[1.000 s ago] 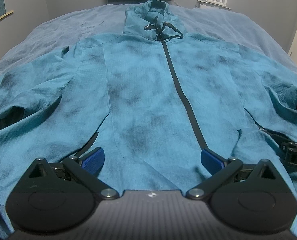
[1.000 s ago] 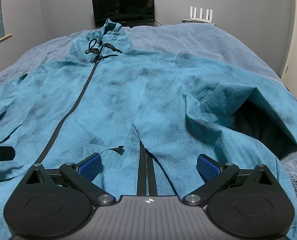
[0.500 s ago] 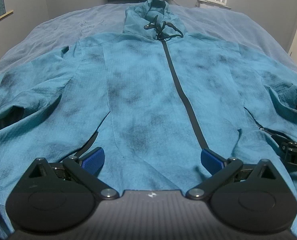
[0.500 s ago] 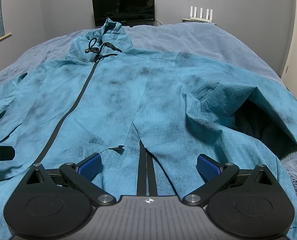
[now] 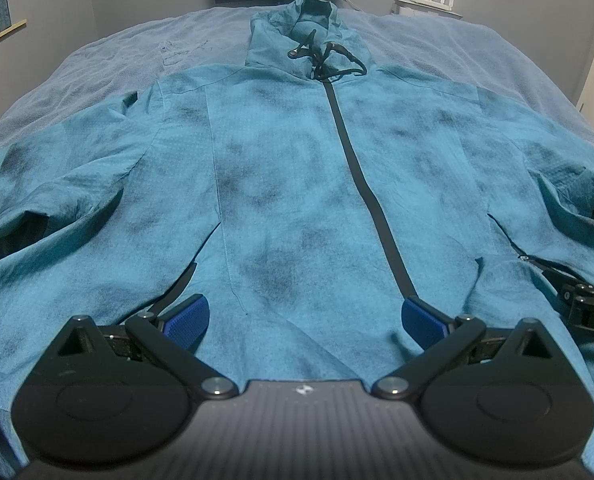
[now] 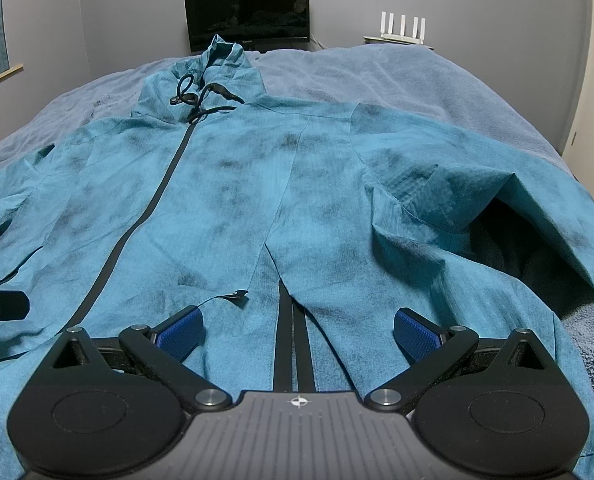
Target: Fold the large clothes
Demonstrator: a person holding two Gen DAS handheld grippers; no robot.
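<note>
Right tongs (image 6: 299, 326) agape — over spread jacket (image 6: 225, 184).

Dark monitor (image 6: 248, 16), white router (image 6: 401, 26), windowsill (image 5: 1, 34)

The left gripper (image 5: 304, 316) is held low and level, pointing forward, its two blue-padded fingers (image 5: 187, 315) spread wide apart with nothing between them. The right gripper (image 6: 299, 328) sits in the same pose: low, level, facing forward, its blue fingers (image 6: 417, 330) also spread wide and gripping nothing. The two are side by side and close together. From the left wrist view, the right gripper's black linkage and a blue fingertip show at the right edge; from the right wrist view, a black part of the left gripper shows at the left edge.
</note>
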